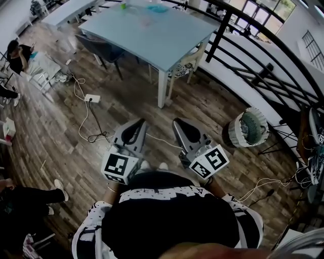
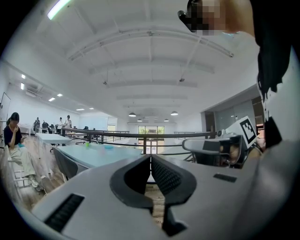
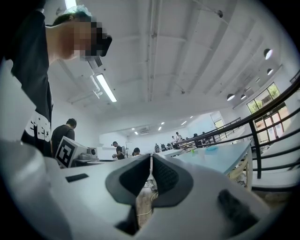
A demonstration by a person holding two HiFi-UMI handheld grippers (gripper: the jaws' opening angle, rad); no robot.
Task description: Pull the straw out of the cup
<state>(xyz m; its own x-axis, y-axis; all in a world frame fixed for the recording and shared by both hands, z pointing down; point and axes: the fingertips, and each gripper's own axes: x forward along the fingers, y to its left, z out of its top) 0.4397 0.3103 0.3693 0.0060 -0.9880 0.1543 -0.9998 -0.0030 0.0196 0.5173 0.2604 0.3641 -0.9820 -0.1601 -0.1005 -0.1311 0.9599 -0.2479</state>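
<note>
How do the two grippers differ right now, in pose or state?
The left gripper leans right, the right gripper leans left, so their tips point inward. In the left gripper's view the table lies left of its jaws; in the right gripper's view, right of them. Both are shut, empty and well short of the table.

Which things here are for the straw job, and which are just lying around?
For the job:
left gripper, shut
right gripper, shut
table ahead
pale clear thing on it, maybe the cup; the straw is too small to make out

Just lying about:
white fan
power strip and its white cable
blue dish
grey chair
</note>
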